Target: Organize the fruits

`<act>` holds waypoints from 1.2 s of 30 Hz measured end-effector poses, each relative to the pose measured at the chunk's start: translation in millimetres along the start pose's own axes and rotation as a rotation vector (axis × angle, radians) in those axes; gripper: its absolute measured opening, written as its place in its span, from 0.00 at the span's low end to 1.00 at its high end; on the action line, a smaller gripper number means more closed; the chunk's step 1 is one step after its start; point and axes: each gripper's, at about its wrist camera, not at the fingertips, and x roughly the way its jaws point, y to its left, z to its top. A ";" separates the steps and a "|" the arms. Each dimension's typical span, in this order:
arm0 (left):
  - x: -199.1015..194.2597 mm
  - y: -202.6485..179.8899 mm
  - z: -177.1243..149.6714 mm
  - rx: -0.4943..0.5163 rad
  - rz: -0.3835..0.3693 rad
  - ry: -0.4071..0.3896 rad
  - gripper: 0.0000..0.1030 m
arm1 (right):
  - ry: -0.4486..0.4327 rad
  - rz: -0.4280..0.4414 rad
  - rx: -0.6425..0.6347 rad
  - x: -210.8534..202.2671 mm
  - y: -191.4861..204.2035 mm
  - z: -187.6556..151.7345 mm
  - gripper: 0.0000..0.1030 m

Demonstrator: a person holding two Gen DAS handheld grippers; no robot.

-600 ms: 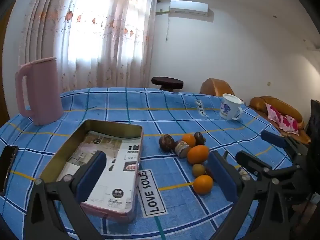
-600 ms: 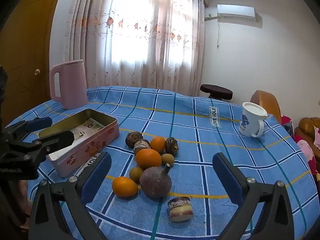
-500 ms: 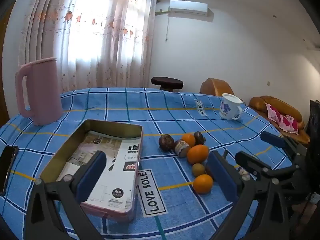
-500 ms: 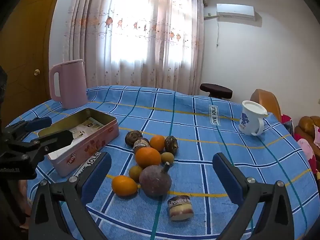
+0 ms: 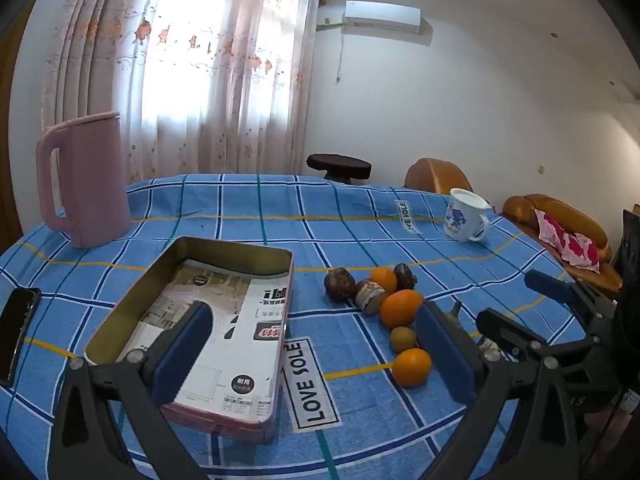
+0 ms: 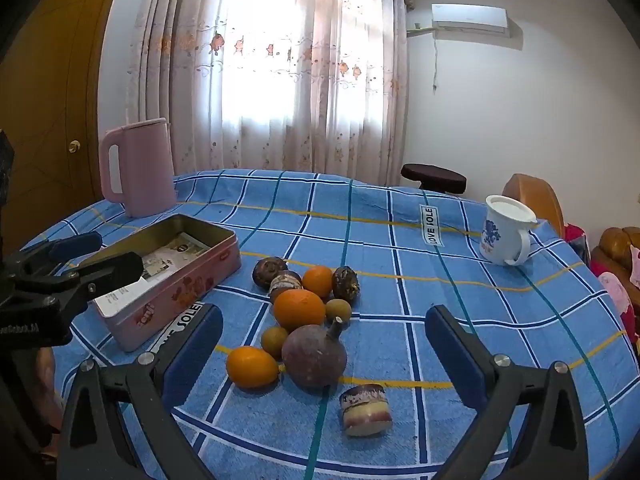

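Left gripper (image 5: 312,354): your jaws stand wide apart, empty, over the tin's near end.
Right gripper (image 6: 324,350): yours too is spread wide, holding nothing.
Fruits (image 6: 299,309): clustered on the blue checked tabletop (image 6: 460,292), just right of the tin.
Tin (image 5: 236,248): open, paper-lined, with no fruit inside.
Small banded piece (image 6: 365,409): nearest you, possibly cut cane.

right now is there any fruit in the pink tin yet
No. The pink tin lies open with no lid, holding only printed paper; the fruits all sit on the blue checked cloth beside it.
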 end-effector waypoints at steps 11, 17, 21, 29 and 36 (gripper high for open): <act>0.1 -0.3 1.0 -0.001 0.002 0.005 1.00 | -0.001 0.001 0.014 -1.5 -1.1 -1.7 0.99; 0.1 -0.7 0.4 0.001 0.000 0.005 1.00 | 0.001 0.002 0.014 -1.6 -1.3 -2.5 0.99; 0.2 -0.4 0.4 0.000 0.000 0.006 1.00 | -0.001 0.003 0.016 -1.7 -1.3 -2.6 0.99; -0.2 0.3 0.7 -0.005 0.000 0.008 1.00 | 0.006 0.003 0.014 -1.6 -0.6 -3.5 0.99; 0.1 0.4 0.8 -0.007 -0.001 0.006 1.00 | 0.005 0.001 0.012 -0.2 1.0 -3.1 0.99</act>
